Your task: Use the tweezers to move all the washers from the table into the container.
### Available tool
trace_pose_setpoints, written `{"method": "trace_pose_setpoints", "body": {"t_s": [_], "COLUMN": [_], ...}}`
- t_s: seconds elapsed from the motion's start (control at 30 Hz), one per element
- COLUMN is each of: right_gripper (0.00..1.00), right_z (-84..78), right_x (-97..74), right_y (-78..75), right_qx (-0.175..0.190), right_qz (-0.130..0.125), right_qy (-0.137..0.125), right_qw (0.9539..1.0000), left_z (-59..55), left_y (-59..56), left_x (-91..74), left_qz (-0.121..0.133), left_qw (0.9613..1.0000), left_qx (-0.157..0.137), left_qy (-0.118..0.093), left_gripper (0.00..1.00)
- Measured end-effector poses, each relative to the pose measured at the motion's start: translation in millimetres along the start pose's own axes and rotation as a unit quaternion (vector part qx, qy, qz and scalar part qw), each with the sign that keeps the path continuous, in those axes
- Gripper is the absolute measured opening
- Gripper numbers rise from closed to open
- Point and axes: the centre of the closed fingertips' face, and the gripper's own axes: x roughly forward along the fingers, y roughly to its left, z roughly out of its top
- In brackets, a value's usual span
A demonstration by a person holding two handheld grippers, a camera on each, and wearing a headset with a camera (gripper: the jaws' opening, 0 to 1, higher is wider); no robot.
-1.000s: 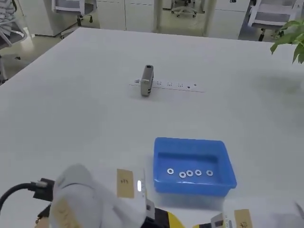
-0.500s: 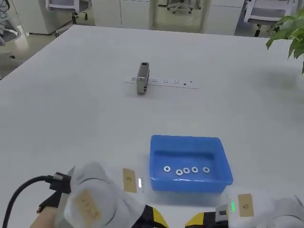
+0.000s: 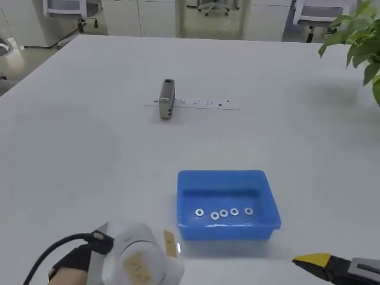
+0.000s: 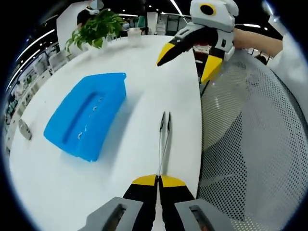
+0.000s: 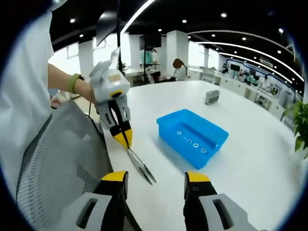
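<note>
Left gripper (image 4: 158, 181) pinches the tweezers (image 4: 164, 137) (jaws pressed together); right gripper (image 5: 156, 179) jaws spread wide

Nothing legible anywhere; the tan sticker (image 3: 171, 244) on the left gripper (image 4: 159, 181) bears only blurred marks

Five washers (image 3: 224, 212), one blue container (image 3: 221, 174), one pair of tweezers (image 4: 163, 139), one power strip (image 3: 205, 103), one grey adapter (image 3: 167, 98).

Right gripper (image 5: 156, 177) jaws stand apart; ahead, the left gripper (image 5: 124, 137) clamps the tweezers (image 5: 140, 167), washers (image 5: 189, 141) sitting inside the blue container (image 5: 173, 144).
</note>
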Motion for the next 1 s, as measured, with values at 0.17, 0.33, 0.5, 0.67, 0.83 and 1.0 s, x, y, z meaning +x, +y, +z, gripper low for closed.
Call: {"method": "trace_pose_setpoints", "body": {"t_s": [0.17, 0.33, 0.5, 0.67, 0.83, 1.0], "right_gripper": [0.47, 0.47, 0.48, 0.52, 0.59, 0.77], "right_z": [3.9, -1.8, -8.1, -0.8, 11.7, 22.5], "right_x": [-25.4, -43.1, -54.0, -59.4, -67.8, -79.6], "right_y": [-2.5, -2.3, -2.8, -12.3, -26.8, -41.0], "right_qx": [0.003, -0.012, -0.005, 0.009, 0.012, 0.039], "right_qz": [-0.028, -0.061, -0.078, -0.092, -0.134, -0.17], "right_qy": [-0.009, -0.013, -0.017, -0.041, -0.082, -0.136], "right_qw": [0.9996, 0.998, 0.9968, 0.9948, 0.9875, 0.9752], "left_z": [1.7, 2.2, 2.5, 10.0, 15.8, 17.2], "left_y": [2.7, 1.1, -2.8, -1.9, 7.2, 19.3], "left_x": [1.7, 1.5, -1.6, -22.1, -67.0, -113.9], "left_qz": [0.004, 0.0, 0.006, 0.042, 0.116, 0.204], "left_qw": [0.9999, 0.9996, 0.9992, 0.9927, 0.9585, 0.9152], "left_qx": [0.006, -0.005, -0.033, -0.101, -0.2, -0.229], "left_qy": [0.014, 0.027, 0.021, -0.051, -0.168, -0.262], "left_gripper": [0.0, 0.0, 0.08, 0.21, 0.44, 0.72]}}
